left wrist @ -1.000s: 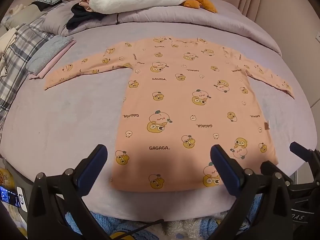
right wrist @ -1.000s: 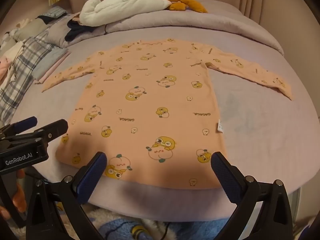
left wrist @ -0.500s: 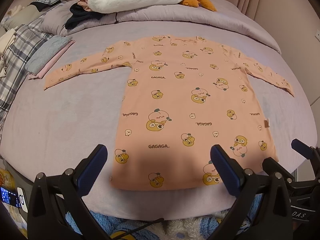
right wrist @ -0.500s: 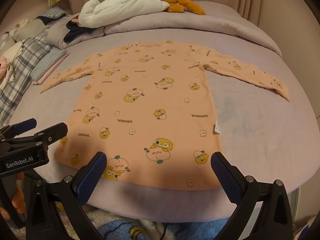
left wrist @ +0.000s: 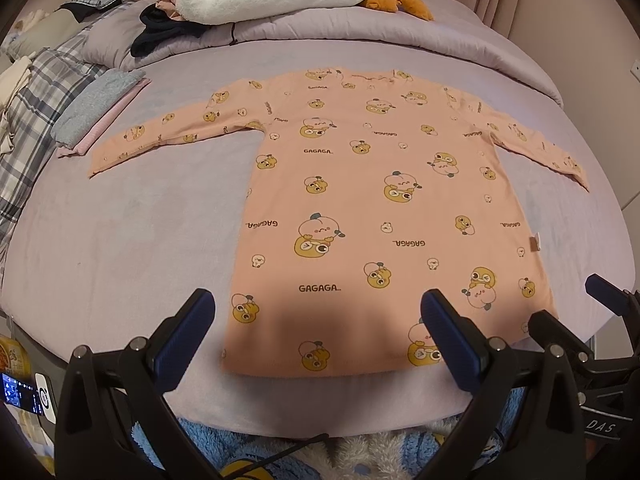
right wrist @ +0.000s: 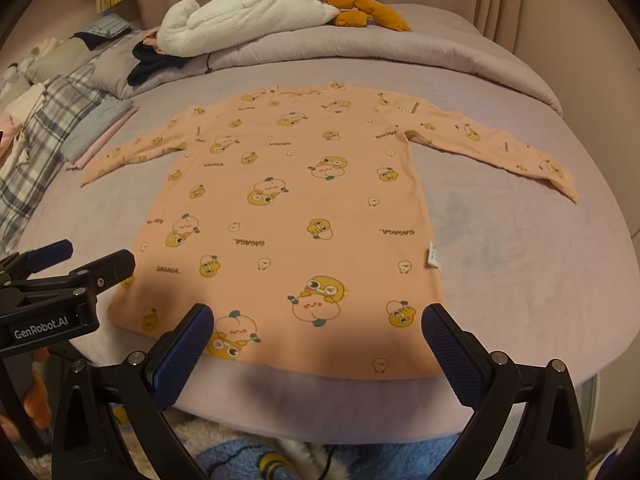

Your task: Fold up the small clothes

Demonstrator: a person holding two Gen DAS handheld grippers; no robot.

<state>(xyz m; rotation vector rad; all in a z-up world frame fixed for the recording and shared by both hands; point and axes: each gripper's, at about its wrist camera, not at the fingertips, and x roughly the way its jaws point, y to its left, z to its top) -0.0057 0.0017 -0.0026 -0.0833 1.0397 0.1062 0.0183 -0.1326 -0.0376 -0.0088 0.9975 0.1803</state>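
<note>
Both the left gripper [left wrist: 318,322] and right gripper [right wrist: 318,332] have drifted slightly back from the shirt [left wrist: 384,216] ahead, jaws spread and empty, folding not yet begun.

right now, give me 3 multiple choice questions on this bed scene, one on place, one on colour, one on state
1. Where do the folded clothes lie relative to the shirt?
A. to its left
B. on its hem
C. to its right

2. What colour is the shirt?
A. blue
B. peach
C. green

3. How are the left hand-held gripper and right hand-held gripper?
A. both shut on the shirt
B. one shut on a sleeve
C. both open, holding nothing

Answers: 1 A, the stack sits past the left sleeve; 2 B, peach with cartoon prints; 3 C, fingers spread short of the hem.
</note>
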